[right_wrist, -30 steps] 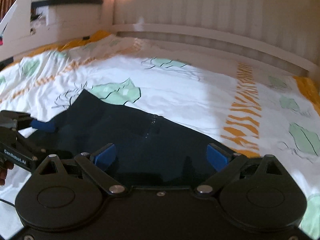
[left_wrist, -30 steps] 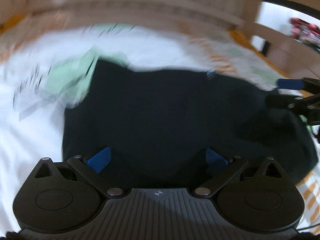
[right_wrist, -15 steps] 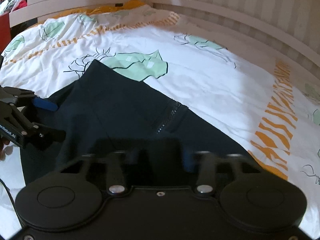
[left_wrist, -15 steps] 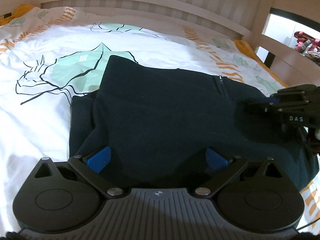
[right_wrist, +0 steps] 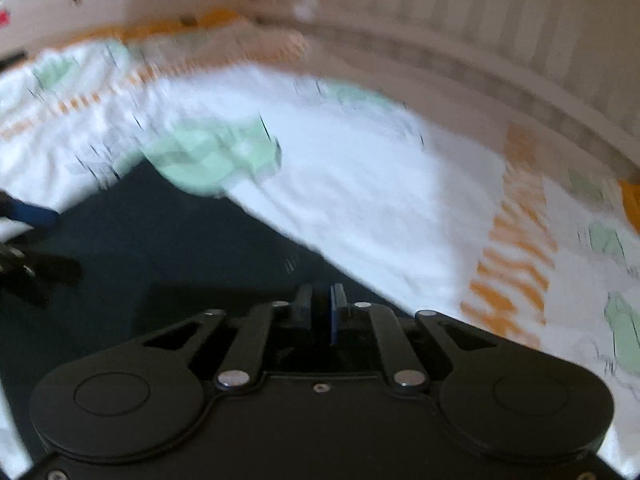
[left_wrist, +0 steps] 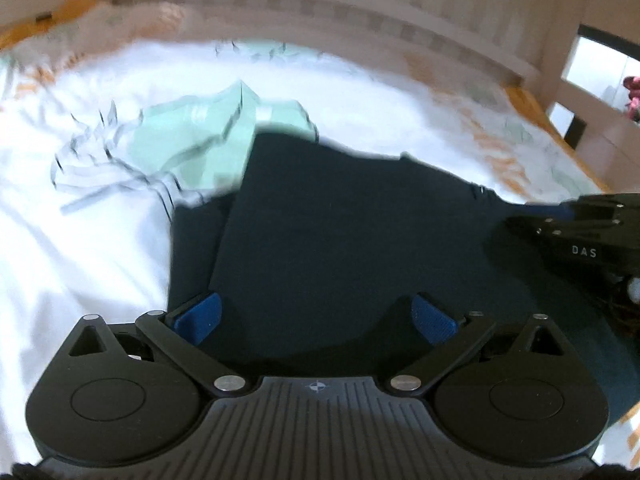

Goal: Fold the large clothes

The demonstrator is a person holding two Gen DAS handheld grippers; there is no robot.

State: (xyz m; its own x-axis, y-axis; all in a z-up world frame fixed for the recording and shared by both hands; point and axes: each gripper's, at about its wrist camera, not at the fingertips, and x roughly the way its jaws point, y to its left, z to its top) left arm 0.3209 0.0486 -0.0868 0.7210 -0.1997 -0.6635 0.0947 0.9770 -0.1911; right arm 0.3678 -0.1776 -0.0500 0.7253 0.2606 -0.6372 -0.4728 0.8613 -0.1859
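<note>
A dark navy garment lies flat on the bed, its left part folded over with a layered edge. My left gripper hovers open over the garment's near left part, nothing between its blue pads. In the right wrist view the garment fills the lower left, with a short zip near its edge. My right gripper sits at that edge, jaws opening from a narrow gap, and dark cloth appears pinched between them. Each gripper shows in the other's view: the right gripper, the left gripper.
The bed sheet is white with green leaf prints and orange stripes. A slatted wooden bed rail runs along the far side and a wooden post stands at the right. Both views are motion-blurred.
My right gripper's jaws went from wide apart to nearly together, and it came down and forward to the garment's zip edge. The left gripper stayed open and shifted slightly.
</note>
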